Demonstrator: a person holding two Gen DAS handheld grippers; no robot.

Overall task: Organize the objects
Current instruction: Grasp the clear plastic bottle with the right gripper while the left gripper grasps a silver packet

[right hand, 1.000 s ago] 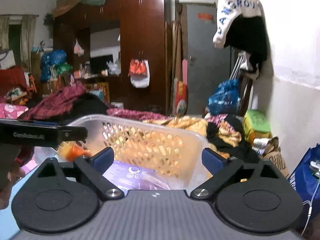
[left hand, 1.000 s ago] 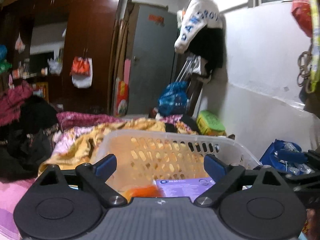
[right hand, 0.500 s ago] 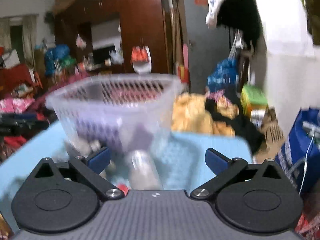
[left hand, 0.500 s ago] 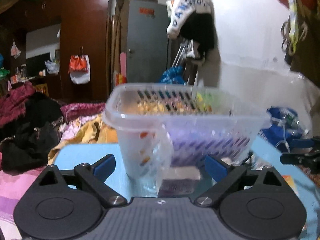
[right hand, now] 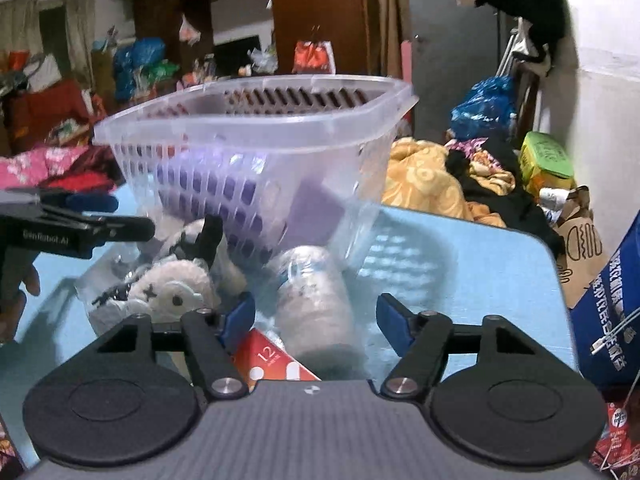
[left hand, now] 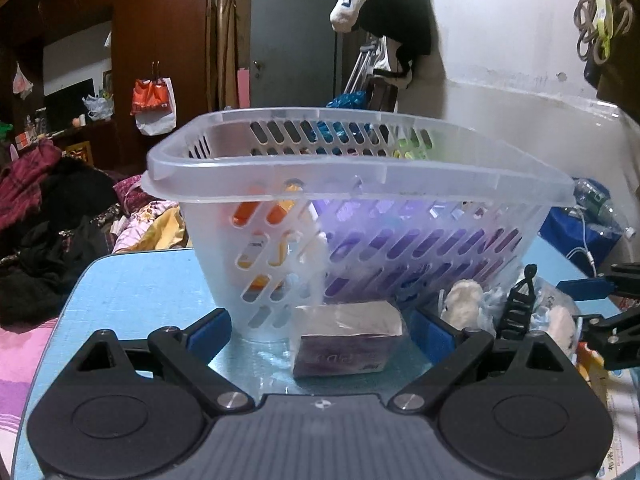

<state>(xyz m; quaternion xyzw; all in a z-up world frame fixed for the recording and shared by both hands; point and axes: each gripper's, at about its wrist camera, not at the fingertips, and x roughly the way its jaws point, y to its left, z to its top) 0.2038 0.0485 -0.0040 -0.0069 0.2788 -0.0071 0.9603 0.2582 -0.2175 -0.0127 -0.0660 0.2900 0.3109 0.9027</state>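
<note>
A clear slotted basket point(left hand: 360, 168) stands upright on the blue table, a wrapped purple box point(left hand: 346, 340) just before it.

— What's behind the table?
— A dark wooden wardrobe point(left hand: 152, 40) with an orange-and-white bag point(left hand: 154, 106) hanging on it, beside a grey door point(left hand: 294, 36).
— And lower down?
— Heaped clothes point(left hand: 44, 208) on the left; a yellow blanket point(right hand: 424, 184), a blue plastic bag point(right hand: 482, 108) and a green box point(right hand: 546, 162) by the white wall point(left hand: 520, 32).

1. a lived-in home bedroom: a dark wooden wardrobe point(left hand: 160, 40) and a grey door point(left hand: 294, 36) at the back.
2. clothes point(left hand: 52, 216) lie in heaps, more hang on the wall point(left hand: 384, 4).
3. bags point(right hand: 484, 108) crowd the floor.
</note>
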